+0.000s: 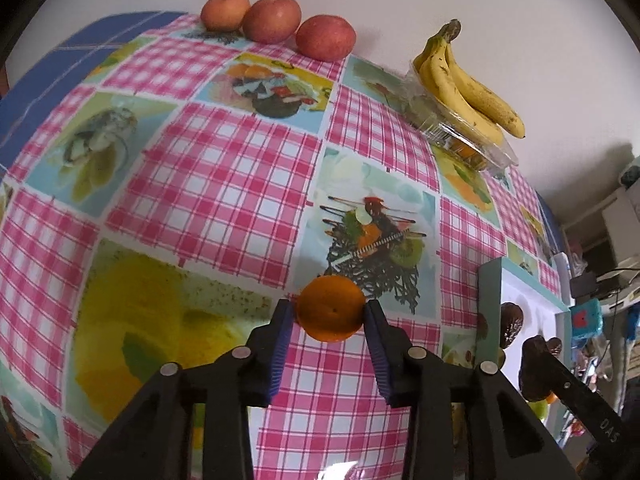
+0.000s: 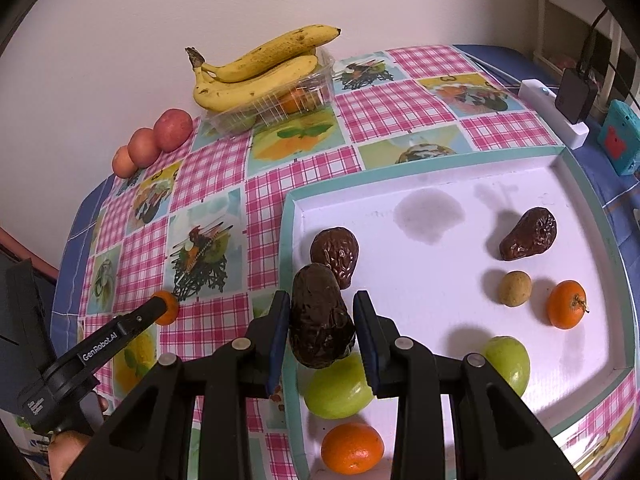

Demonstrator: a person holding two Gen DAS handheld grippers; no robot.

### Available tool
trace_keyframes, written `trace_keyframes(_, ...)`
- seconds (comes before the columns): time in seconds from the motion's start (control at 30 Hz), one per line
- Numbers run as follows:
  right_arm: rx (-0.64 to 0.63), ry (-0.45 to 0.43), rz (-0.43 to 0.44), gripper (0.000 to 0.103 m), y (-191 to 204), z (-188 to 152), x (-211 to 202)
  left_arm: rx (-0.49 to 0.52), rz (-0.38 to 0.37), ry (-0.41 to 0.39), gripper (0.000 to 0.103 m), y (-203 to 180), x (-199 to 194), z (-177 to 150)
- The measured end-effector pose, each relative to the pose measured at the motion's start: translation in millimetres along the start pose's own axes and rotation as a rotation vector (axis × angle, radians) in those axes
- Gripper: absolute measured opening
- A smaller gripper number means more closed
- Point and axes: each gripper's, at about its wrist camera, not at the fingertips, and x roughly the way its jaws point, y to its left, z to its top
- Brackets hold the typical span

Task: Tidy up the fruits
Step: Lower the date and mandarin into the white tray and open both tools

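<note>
My left gripper (image 1: pixel 329 314) is shut on a small orange mandarin (image 1: pixel 330 309) and holds it above the checked tablecloth, left of the tray; both show in the right wrist view (image 2: pixel 167 307). My right gripper (image 2: pixel 321 320) is shut on a dark wrinkled avocado (image 2: pixel 320 322), held over the near left part of the white tray (image 2: pixel 580 364). In the tray lie two more dark avocados (image 2: pixel 336 254) (image 2: pixel 528 234), two green fruits (image 2: pixel 338 386) (image 2: pixel 508 362), two mandarins (image 2: pixel 352 448) (image 2: pixel 566 304) and a small brown fruit (image 2: pixel 515 289).
Three red apples (image 1: pixel 276 26) stand in a row by the wall. A banana bunch (image 2: pixel 256 68) lies on a clear plastic box (image 2: pixel 276 108) holding an orange fruit. A white power strip (image 2: pixel 554 114) and a teal box (image 2: pixel 620 140) sit at the right.
</note>
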Motion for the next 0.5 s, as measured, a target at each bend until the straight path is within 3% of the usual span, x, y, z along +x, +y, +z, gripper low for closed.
trace_keyframes(0.3, 0.001, 0.0, -0.005, 0.034, 0, 0, 1, 0.017, 0.002, 0.016, 0.036, -4, -1, -1)
trace_keyframes(0.5, 0.007, -0.003, 0.002, 0.034, -2, 1, 0, 0.014, -0.018, -0.014, 0.036, -6, -15, 3)
